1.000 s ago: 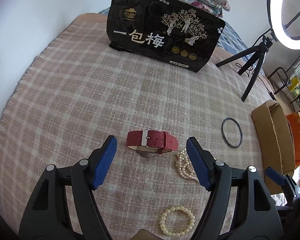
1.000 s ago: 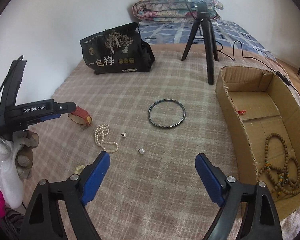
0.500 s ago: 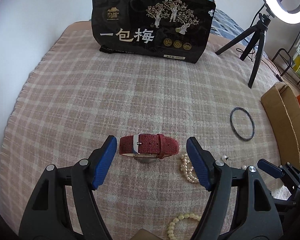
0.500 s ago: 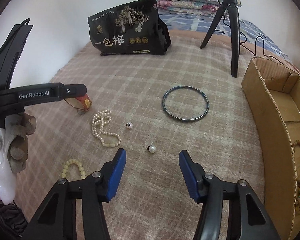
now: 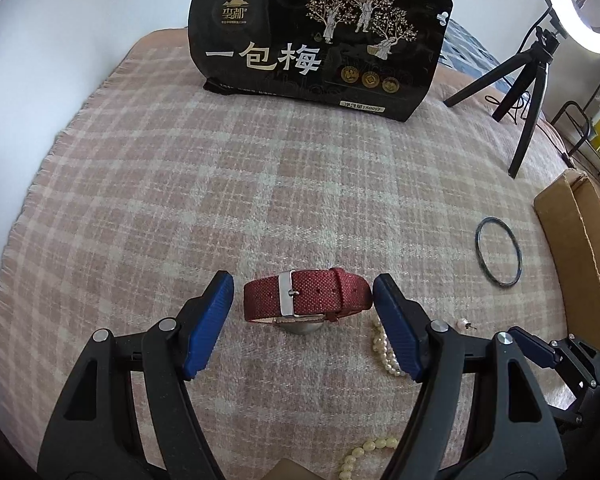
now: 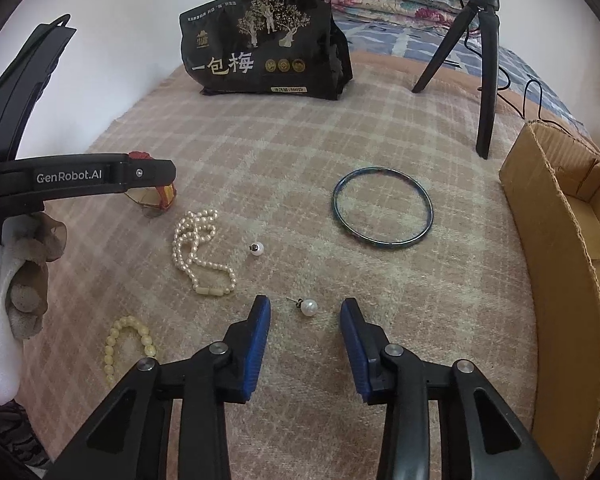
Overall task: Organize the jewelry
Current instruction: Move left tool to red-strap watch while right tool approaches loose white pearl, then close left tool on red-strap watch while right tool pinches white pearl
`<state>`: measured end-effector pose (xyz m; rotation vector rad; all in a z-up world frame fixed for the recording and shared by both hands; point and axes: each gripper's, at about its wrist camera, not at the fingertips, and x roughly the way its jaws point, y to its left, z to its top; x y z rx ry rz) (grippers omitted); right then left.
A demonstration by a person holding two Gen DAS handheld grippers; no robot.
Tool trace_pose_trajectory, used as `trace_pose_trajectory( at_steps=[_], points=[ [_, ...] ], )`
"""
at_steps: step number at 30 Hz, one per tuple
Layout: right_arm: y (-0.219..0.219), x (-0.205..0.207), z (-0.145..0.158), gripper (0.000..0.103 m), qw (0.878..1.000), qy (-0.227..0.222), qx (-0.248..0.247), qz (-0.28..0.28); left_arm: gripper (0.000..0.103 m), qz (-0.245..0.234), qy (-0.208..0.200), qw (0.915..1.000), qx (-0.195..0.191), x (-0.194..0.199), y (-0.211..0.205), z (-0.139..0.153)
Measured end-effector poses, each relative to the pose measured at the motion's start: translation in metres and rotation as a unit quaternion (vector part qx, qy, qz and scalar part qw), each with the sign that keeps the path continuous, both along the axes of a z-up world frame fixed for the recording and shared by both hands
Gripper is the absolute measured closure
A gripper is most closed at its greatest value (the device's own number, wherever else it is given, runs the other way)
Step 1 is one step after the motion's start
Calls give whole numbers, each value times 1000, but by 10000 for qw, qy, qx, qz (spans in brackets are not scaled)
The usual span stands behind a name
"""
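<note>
In the left wrist view our left gripper [image 5: 303, 298] fills the lower half of the frame, its blue-padded jaws spread wide on either side of a red woven-strap wristwatch with a silver buckle [image 5: 306, 299]. The watch lies on the pink plaid blanket [image 5: 180, 184] covering the bed, between the pads with a gap on each side. Just right of the right pad, a white pearl necklace [image 5: 384, 350] is partly hidden behind it, and a cream bead bracelet [image 5: 364, 456] sits at the bottom edge. Further right we see a dark thin bangle [image 5: 498, 253], and at the right edge a brown cardboard box [image 5: 572, 240]. At the top centre stands a black snack bag with gold tree artwork [image 5: 316, 36].

In the right wrist view our right gripper [image 6: 305, 312] sits at the lower centre, jaws moderately parted and holding nothing. A single white pearl earring with a dark post [image 6: 308, 306] lies on the blanket between the fingertips, touching neither. A second pearl earring [image 6: 257, 248] rests above and to the left, beside the pearl necklace [image 6: 198, 248]. The bangle [image 6: 383, 205] lies at centre right, apart from the box [image 6: 556, 216] at the right edge. A black tripod [image 6: 480, 40] stands in the upper right.
</note>
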<state>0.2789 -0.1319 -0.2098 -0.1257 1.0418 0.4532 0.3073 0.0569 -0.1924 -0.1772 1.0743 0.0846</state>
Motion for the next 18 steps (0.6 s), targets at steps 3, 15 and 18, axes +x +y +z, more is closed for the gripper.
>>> trace_pose_trajectory(
  at_steps=[3,15,18],
  points=[
    [5,-1,-1,65,9999,-67,-127,42,29,22,18,10000,-62,1,2,-1],
    [15,-5,-2,96,9989,-206,-345,225,30,27,-14,9999,-120,-1,3,1],
    [13,-4,-2,96,9994,-168,-246,195,36,-5,-55,9999,-95,-2,2,3]
  ],
)
